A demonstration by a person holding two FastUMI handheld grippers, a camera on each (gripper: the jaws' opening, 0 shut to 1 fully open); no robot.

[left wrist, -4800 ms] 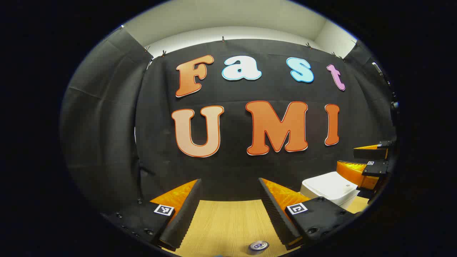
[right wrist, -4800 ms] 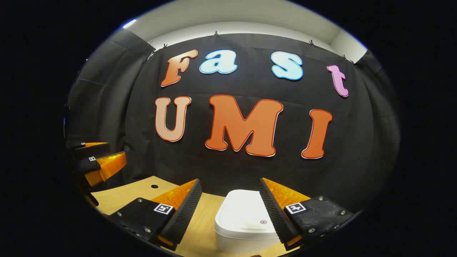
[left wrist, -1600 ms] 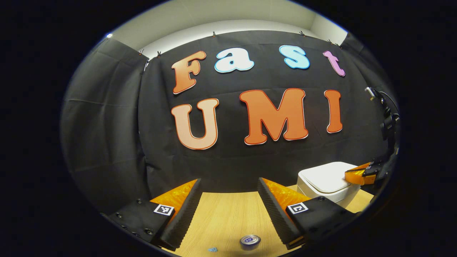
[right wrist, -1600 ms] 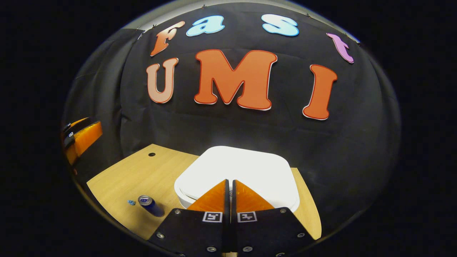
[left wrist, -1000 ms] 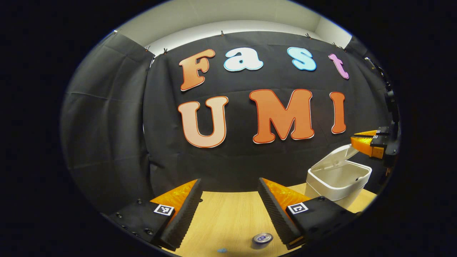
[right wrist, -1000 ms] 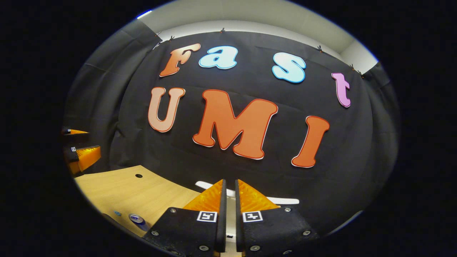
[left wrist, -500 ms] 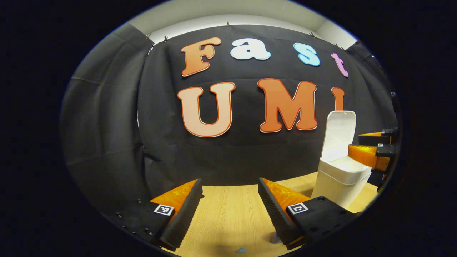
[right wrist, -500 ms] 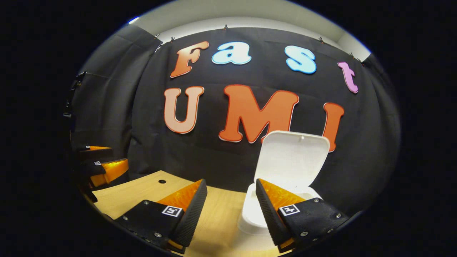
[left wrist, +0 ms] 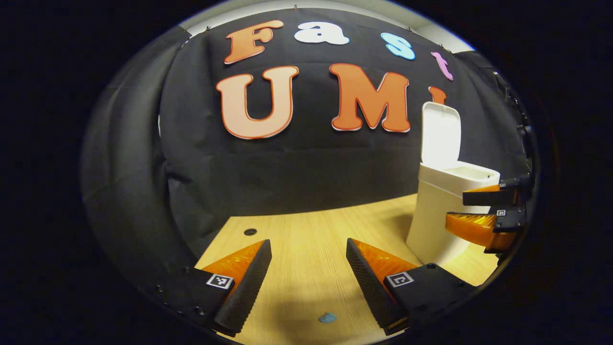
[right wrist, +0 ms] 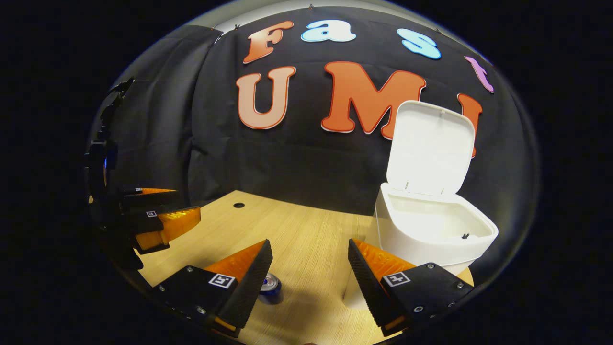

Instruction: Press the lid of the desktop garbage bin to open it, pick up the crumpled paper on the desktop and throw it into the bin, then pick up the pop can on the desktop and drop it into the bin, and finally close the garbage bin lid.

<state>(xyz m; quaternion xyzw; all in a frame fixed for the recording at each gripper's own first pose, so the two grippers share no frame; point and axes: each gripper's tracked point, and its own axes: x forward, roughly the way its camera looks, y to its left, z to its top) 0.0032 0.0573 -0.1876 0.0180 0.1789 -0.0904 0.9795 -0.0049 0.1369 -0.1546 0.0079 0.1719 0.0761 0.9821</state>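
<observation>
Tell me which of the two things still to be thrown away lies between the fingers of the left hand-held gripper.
The small blue crumpled paper: it lies on the wooden desktop between the open left hand-held gripper fingers. The pop can stands beside the right hand-held gripper's finger instead.

No word or number can be read on the bin (right wrist: 421, 247), and the print on the can (right wrist: 273, 286) is too small to tell. The only signs are small square black-and-white markers (left wrist: 220, 281), one on each finger of the left gripper (left wrist: 308, 243) and the right gripper (right wrist: 309, 243). They bear block patterns, not letters.
</observation>
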